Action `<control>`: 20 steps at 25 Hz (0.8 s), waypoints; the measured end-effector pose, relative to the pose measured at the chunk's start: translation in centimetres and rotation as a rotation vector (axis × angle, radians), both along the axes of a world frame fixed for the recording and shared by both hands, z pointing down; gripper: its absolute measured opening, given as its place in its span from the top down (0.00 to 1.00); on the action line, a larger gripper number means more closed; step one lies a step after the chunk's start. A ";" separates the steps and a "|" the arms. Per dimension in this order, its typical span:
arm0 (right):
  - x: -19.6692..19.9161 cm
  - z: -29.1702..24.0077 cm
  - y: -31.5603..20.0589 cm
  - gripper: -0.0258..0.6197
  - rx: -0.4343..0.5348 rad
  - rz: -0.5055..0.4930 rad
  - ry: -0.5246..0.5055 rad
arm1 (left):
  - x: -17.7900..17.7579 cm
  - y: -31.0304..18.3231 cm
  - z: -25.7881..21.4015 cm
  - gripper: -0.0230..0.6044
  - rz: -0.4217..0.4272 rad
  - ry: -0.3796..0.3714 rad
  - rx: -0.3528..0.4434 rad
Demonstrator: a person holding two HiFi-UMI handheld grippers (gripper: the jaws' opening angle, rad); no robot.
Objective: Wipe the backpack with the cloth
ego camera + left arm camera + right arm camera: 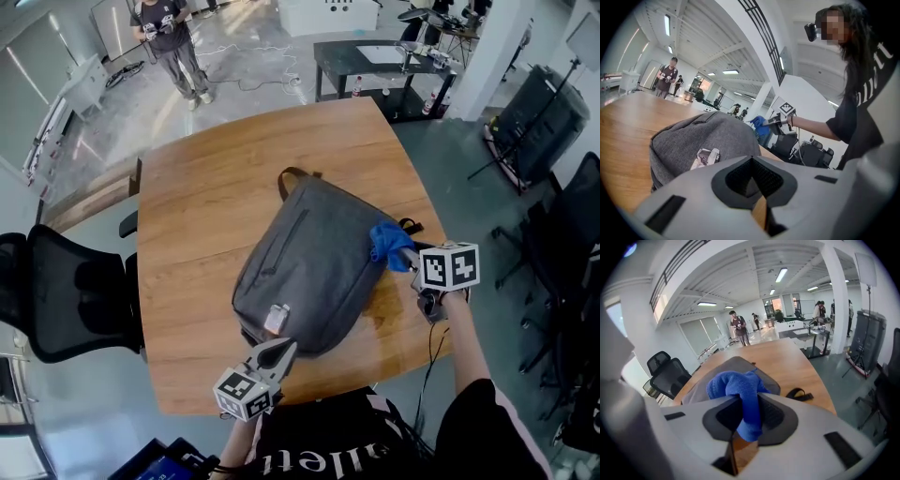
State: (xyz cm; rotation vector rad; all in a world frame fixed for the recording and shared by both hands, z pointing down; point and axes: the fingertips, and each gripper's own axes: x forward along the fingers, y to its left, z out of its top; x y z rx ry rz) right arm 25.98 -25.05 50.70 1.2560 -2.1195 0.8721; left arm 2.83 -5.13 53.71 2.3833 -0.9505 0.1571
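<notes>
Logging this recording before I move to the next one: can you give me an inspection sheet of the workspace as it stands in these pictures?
Surface: wooden table, bare wood all round the bag.
Job's things: grey backpack lying flat on the table; blue cloth bunched against its right edge.
Clutter: nothing seen on the table.
Grippers: right gripper shut on the blue cloth; left gripper shut and empty, at the bag's near edge.
Cables: one thin cable hangs from the right gripper.
Surroundings: black office chair left of the table, standing person beyond it, dark side table further back.
</notes>
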 end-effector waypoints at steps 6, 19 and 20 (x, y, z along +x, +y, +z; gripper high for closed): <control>-5.2 -4.2 -8.5 0.84 0.108 -0.131 0.056 | -0.8 -0.4 -0.6 0.97 -0.063 0.006 0.008; -16.9 -0.6 -19.0 0.84 0.205 -0.508 0.343 | -5.2 -0.4 -0.4 0.97 -0.227 -0.010 -0.003; -16.7 -0.3 -18.9 0.84 0.209 -0.542 0.374 | -5.3 -0.3 -0.3 0.97 -0.232 -0.010 -0.005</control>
